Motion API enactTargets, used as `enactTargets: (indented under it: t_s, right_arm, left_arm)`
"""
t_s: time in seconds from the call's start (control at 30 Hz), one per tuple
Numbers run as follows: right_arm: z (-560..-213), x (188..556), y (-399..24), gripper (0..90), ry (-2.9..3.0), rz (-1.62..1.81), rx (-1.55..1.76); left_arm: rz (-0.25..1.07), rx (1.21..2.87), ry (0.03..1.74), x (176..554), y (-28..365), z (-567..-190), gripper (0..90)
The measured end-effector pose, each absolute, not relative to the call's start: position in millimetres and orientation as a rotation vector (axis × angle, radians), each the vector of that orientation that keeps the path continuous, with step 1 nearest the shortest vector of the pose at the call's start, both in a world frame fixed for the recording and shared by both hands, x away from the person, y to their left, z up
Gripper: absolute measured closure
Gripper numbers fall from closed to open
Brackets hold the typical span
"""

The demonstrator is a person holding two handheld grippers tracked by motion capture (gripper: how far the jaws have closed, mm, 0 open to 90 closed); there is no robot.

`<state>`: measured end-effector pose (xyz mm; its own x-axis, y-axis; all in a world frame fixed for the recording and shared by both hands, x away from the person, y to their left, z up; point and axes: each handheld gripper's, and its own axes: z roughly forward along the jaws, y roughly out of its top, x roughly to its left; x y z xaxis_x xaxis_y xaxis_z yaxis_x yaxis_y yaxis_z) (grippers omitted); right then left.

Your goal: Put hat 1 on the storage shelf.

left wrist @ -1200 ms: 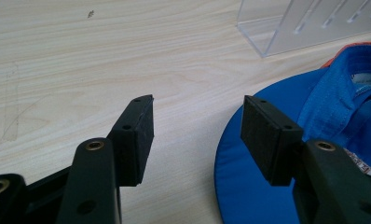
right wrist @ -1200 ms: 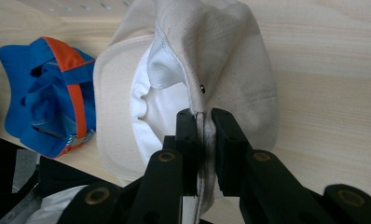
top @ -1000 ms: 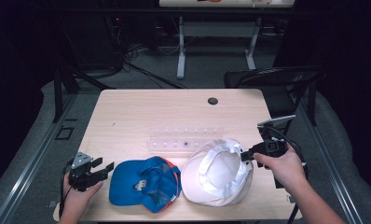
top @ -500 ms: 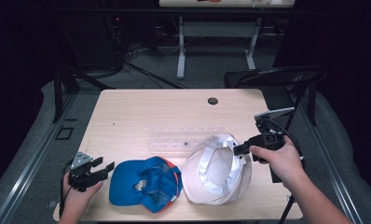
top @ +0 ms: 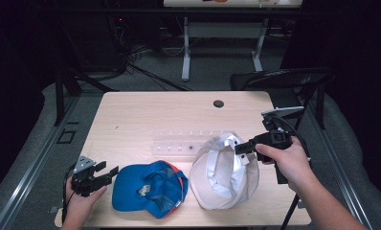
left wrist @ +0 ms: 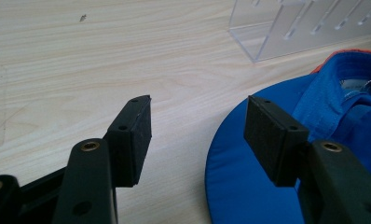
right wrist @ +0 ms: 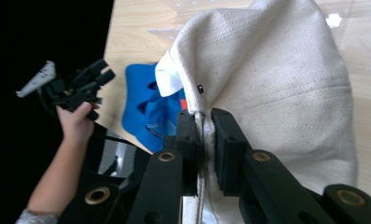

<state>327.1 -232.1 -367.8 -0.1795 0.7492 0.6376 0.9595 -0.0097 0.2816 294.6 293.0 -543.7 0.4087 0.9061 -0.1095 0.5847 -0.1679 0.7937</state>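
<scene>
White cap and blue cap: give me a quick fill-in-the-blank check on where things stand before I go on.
1. The right gripper has its fingers shut on the ____ cap.
2. The left gripper has its fingers ____, nothing between them.
3. The blue cap lies to the ____ of the white one in the high view.
4. Beyond both caps stands a clear ____ rack.

Missing words: white; open; left; plastic

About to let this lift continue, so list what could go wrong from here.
1. The right gripper pinches only a thin fold of the white cap; the fabric may slip out.
2. The clear rack sits against that cap and could get dragged.
3. The left gripper stands open by the blue cap, whose brim could get nudged.
</scene>
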Motion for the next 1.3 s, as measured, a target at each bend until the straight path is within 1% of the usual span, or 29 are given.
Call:
enactTargets:
  t_s: [0.07,0.17,0.23,0.47,0.6,0.67,0.87,1.07,1.2,1.27,1.3]
  right_arm:
    - [-365,327,-232,81.9,-1.958,-1.000,-1.776]
    - [-360,327,-231,81.9,-1.950,-1.030,-1.769]
    - [-356,327,-231,81.9,-1.940,-1.049,-1.757]
    - [-339,329,-230,81.9,-1.957,-1.112,-1.753]
    - [-333,333,-229,81.9,-1.935,-1.140,-1.761]
    - [-328,338,-227,81.9,-1.920,-1.164,-1.759]
    - [-317,346,-216,81.9,-1.910,-1.190,-1.732]
    - [-307,354,-207,81.9,-1.905,-1.219,-1.727]
    - [-299,360,-199,81.9,-1.903,-1.244,-1.726]
    - [-294,365,-194,81.9,-1.891,-1.269,-1.728]
    - [-294,365,-194,81.9,-1.891,-1.269,-1.728]
  left_arm:
    - [0.481,1.857,1.277,295,293,-543,41.8]
    - [0.435,1.801,1.277,296,291,-544,40.8]
    - [0.417,1.806,1.267,296,290,-543,40.4]
    - [0.385,1.783,1.217,293,283,-537,37.5]
    - [0.439,1.798,1.190,290,276,-531,37.1]
    - [0.468,1.821,1.174,288,269,-524,42.9]
    - [0.497,1.838,1.123,284,258,-519,42.6]
    - [0.486,1.807,1.103,281,251,-511,42.1]
    - [0.465,1.797,1.046,278,244,-503,41.5]
    - [0.473,1.804,0.991,276,237,-498,42.9]
    - [0.473,1.804,0.991,276,237,-498,43.1]
